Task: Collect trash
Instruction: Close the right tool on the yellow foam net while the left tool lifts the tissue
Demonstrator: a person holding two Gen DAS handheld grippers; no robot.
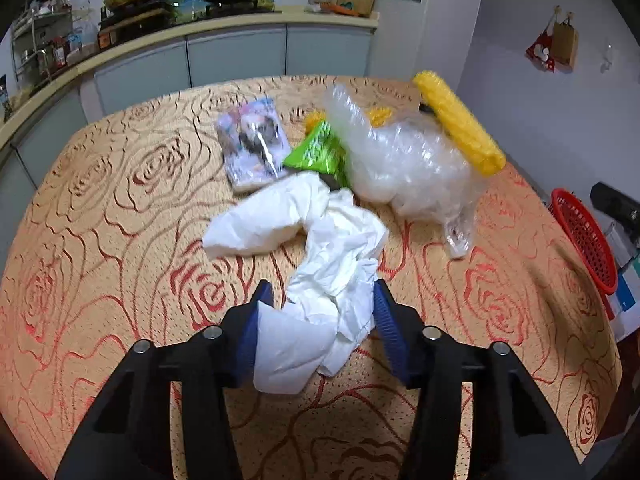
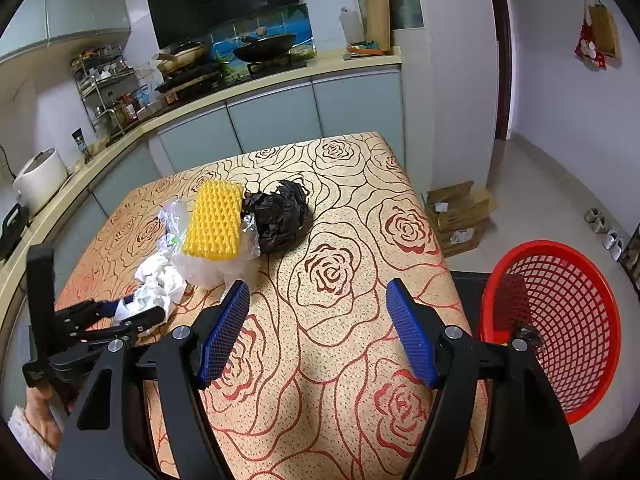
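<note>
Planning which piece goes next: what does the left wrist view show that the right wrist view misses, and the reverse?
Left wrist only: a purple printed packet and a green snack wrapper behind the white tissue, whose near end lies between the left hand-held gripper fingers.

Right wrist only: a crumpled black plastic bag beside the yellow foam net, and the open, empty right hand-held gripper.

Both: tissue, yellow foam net, clear plastic wrap, red basket off the table's edge.
</note>
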